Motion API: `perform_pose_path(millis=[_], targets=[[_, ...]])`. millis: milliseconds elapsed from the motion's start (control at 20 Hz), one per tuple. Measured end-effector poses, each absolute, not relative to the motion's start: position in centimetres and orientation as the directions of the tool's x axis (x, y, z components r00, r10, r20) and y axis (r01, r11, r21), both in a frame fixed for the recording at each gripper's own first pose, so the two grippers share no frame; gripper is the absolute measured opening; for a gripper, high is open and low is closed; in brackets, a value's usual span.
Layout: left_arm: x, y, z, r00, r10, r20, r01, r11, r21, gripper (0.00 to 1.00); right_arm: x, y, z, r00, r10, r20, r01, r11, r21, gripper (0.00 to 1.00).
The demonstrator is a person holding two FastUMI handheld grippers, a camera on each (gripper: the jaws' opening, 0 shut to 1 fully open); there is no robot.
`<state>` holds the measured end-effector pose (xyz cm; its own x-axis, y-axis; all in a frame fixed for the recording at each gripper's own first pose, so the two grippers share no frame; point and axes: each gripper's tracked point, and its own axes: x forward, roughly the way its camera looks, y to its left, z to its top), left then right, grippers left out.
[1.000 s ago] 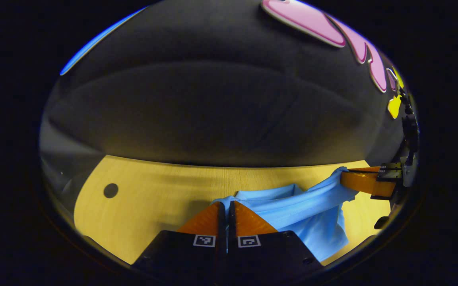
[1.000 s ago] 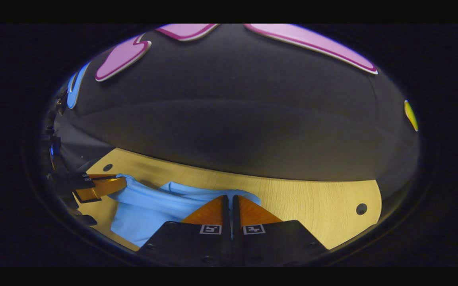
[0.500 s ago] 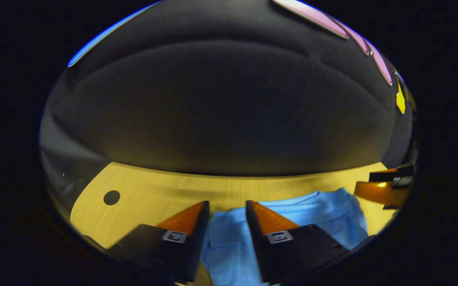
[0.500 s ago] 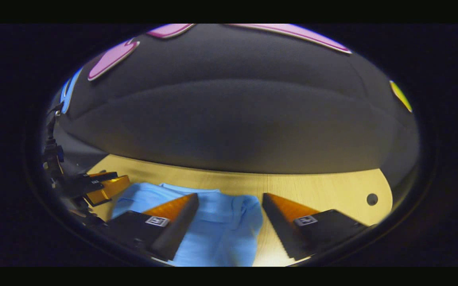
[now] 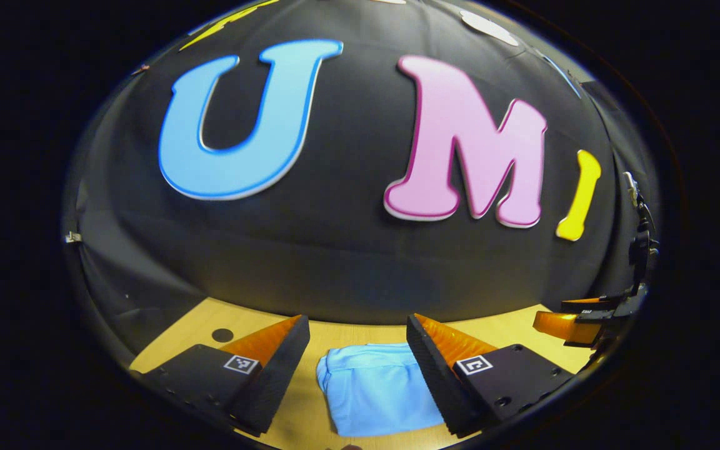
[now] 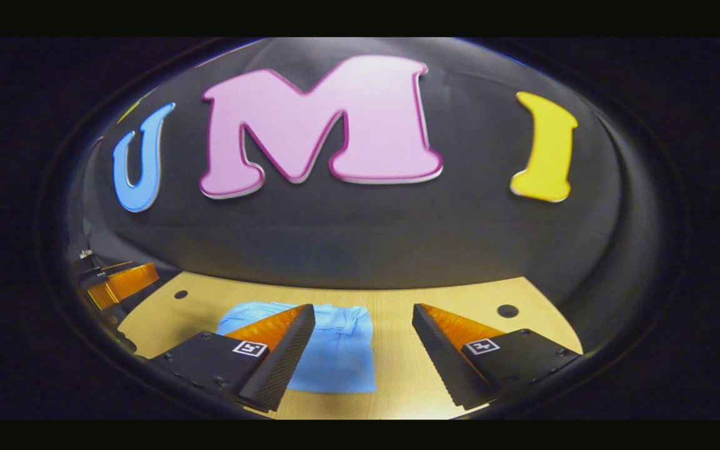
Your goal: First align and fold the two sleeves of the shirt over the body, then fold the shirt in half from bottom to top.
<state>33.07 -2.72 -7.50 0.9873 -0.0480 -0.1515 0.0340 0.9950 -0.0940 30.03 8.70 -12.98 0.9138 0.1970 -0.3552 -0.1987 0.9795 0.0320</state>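
On the wooden table (image 5: pixel 310 406), the light blue shirt (image 5: pixel 375 390) lies folded into a compact, roughly rectangular bundle, with a seamed edge along its far side and soft creases across the top. From the left gripper view it sits flat between the spread fingers of the left gripper (image 5: pixel 357 340), untouched by either. The right gripper (image 6: pixel 363 325) likewise stands apart, gripping nothing, with the shirt showing past its left finger (image 6: pixel 275 353).
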Motion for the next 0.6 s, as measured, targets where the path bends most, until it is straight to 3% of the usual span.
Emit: perform_pose_path(millis=[350,600], targets=[[17.2,-2.8,-1.0,0.995,-0.061,-0.082,0.057,0.997,-0.055,0.99,17.7,5.7,-2.4,0.956,0.191,-0.221,-0.193,0.981,0.012,0.98],[7.3,-3.1,0.5,0.994,-0.085,-0.072,0.082,0.996,-0.045,0.99,7.8,4.9,1.8,0.966,0.196,-0.171,-0.195,0.981,0.024,0.98]])
